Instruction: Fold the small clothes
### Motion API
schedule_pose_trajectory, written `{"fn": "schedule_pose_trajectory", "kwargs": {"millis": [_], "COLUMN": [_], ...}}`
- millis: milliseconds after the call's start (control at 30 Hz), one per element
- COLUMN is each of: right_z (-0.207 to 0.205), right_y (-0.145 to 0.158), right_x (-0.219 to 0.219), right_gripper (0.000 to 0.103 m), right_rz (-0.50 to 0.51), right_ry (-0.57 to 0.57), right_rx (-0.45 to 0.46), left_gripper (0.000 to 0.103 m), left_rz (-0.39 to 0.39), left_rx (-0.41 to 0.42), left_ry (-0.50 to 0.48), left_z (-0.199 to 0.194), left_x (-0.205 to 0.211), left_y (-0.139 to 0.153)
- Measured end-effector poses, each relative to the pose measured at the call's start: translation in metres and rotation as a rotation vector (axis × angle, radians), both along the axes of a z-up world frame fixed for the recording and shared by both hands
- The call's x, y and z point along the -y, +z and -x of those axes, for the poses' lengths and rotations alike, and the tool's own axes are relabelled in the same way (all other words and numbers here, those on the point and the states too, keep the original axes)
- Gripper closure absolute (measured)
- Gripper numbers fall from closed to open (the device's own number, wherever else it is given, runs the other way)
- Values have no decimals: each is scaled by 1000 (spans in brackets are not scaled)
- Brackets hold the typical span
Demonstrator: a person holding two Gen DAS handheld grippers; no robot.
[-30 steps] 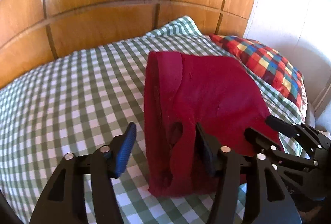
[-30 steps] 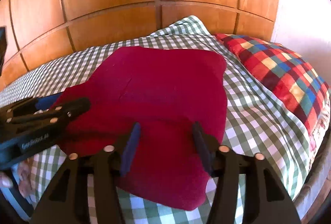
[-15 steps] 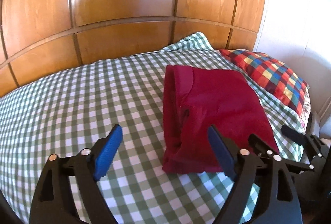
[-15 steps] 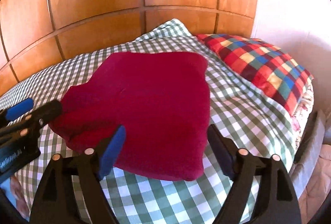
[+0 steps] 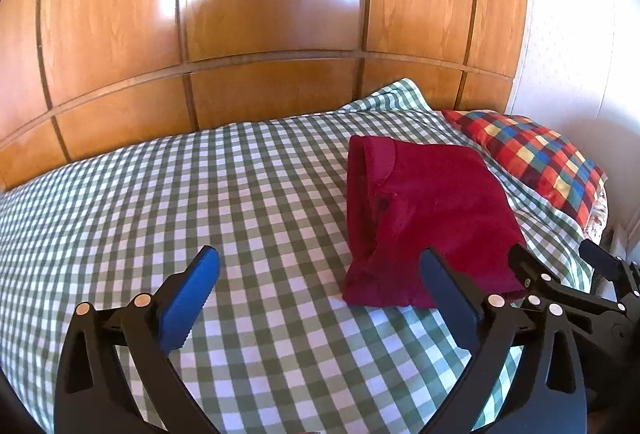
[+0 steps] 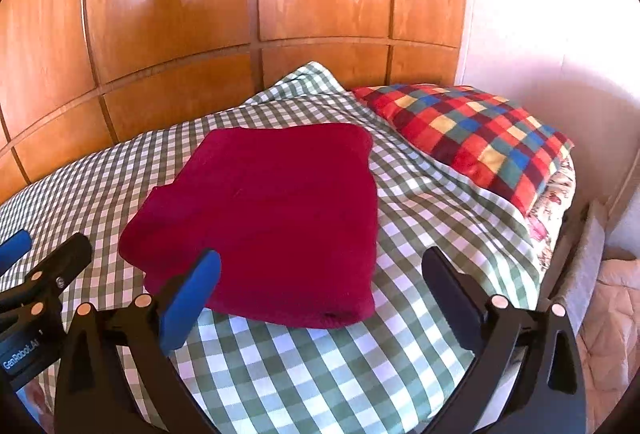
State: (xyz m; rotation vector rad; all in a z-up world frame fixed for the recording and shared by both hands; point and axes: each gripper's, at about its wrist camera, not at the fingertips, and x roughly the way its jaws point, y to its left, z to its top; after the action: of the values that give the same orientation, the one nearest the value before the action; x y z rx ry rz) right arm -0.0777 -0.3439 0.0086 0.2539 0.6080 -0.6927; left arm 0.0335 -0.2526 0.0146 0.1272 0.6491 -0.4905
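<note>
Faintly, left tongs (image 6: 16,258) read "GenRobot.AI".

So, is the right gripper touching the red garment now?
Apart. In the right wrist view, the right gripper has its jaws wide open, having just been opening; the folded red garment lies beyond its fingertips on the checked sheet.

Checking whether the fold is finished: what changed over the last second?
Both the left gripper and right gripper have just been opening and backed off the red garment, nothing between their jaws. The garment stayed folded on the checked cover.
</note>
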Motion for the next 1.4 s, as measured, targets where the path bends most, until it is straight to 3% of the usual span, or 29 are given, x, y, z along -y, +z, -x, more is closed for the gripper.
{"fn": "schedule_pose_trajectory", "kwargs": {"millis": [400,1400], "right_z": [9,13], "right_y": [6,12], "right_x": [-15,-20], "right_gripper": [3,2], "right_rz": [18,42], "right_ry": [6,17], "right_rx": [12,32], "left_gripper": [4,4], "left_rz": [-6,3], "left_rx": [58,91], "left_ry": [49,64], "left_z": [16,20], "left_x": [-16,-22], "left_y": [16,27]}}
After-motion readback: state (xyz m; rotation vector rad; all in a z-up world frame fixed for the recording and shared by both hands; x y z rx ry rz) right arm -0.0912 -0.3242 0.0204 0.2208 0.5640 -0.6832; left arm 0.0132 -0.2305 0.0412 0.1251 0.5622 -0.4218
